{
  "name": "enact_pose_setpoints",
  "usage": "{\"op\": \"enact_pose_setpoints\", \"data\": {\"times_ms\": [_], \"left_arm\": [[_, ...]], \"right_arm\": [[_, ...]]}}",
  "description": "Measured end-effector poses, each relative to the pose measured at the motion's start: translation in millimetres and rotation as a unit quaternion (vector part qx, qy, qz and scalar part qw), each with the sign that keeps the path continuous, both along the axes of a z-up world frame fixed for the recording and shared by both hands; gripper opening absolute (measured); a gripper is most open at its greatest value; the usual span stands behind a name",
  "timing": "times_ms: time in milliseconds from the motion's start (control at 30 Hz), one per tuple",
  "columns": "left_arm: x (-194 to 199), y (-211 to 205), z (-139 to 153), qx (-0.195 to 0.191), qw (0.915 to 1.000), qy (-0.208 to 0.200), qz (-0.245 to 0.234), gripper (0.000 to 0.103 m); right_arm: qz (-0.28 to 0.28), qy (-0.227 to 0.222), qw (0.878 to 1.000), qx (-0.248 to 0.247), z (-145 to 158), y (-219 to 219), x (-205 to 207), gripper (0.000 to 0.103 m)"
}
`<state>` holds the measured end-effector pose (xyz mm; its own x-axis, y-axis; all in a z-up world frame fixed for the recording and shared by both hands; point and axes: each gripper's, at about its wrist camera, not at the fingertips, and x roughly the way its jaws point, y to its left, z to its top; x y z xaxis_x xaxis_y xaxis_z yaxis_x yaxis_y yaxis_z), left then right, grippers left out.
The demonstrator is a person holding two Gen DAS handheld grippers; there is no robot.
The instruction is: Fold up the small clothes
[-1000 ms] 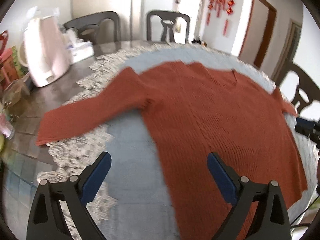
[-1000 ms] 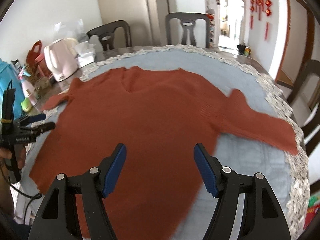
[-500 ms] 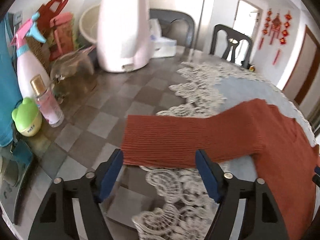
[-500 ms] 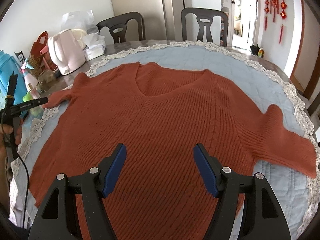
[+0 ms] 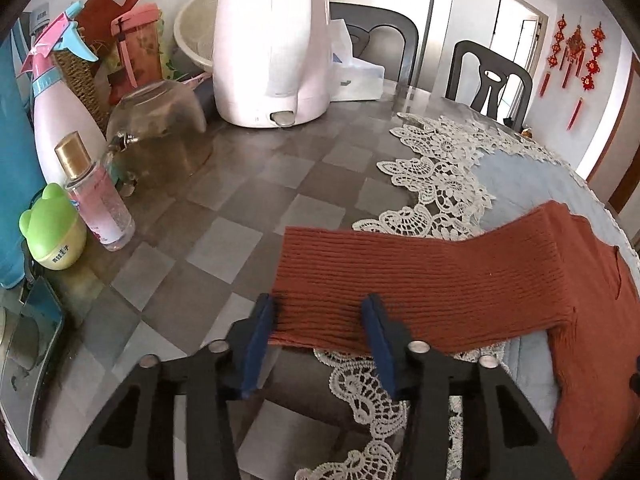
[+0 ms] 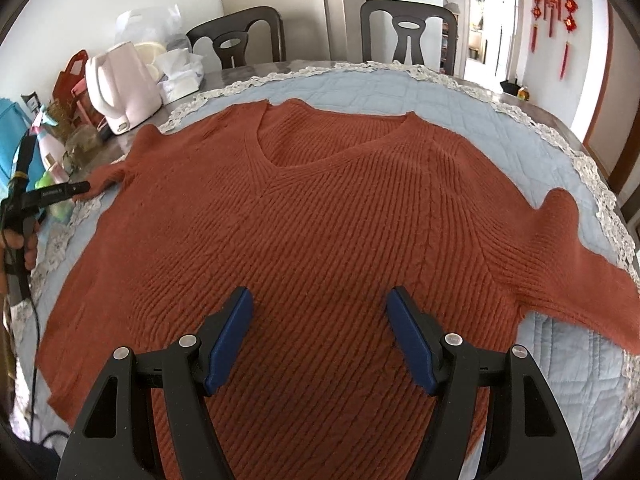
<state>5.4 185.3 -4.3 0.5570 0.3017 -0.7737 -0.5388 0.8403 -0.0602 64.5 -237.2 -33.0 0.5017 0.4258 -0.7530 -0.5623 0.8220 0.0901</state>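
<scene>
A rust-orange knit V-neck sweater [image 6: 332,216] lies flat, face up, on a blue quilted mat [image 6: 460,100]. Its left sleeve [image 5: 420,276] stretches out over the lace edge onto the checked table. My left gripper [image 5: 320,308] is open with its blue pads on either side of the sleeve cuff's near corner, right at the fabric. It also shows in the right wrist view [image 6: 82,188] at the sleeve end. My right gripper [image 6: 320,304] is open and empty, hovering over the sweater's lower middle. The right sleeve [image 6: 580,264] lies out to the right.
At the table's left stand a white kettle [image 5: 272,40], a glass bowl [image 5: 160,128], a pink spray bottle [image 5: 60,120], a small clear bottle [image 5: 100,204] and a green frog container [image 5: 52,236]. Dark chairs [image 6: 408,28] stand behind the table. A tissue pack [image 6: 178,76] lies by the kettle.
My left gripper has swung left from over the sweater body to the left sleeve cuff, closed in on it and narrowed its jaws. My right gripper moved slightly forward over the sweater.
</scene>
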Motion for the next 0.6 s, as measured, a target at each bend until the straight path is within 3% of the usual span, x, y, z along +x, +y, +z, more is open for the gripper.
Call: {"op": "enact_pose_setpoints", "data": {"times_ms": [200,300,433,600], "left_arm": [[4,1,0,-0.015,0.9996,-0.013,-0.020,0.012],[5,-1,5,-0.022,0.9992,-0.022,-0.027,0.012],[5,-14,33,-0.042,0.9951,-0.071,-0.055,0.012],[23,-58,76,-0.056,0.9817,-0.127,-0.130,0.012]], "right_arm": [[0.002,-0.005,1.000,-0.008,-2,2,0,0.070],[0.002,-0.004,1.000,-0.005,-2,1,1,0.070],[0.002,-0.006,1.000,-0.007,-2,1,0,0.070],[0.002,-0.006,1.000,-0.008,-2,1,0,0.070]]}}
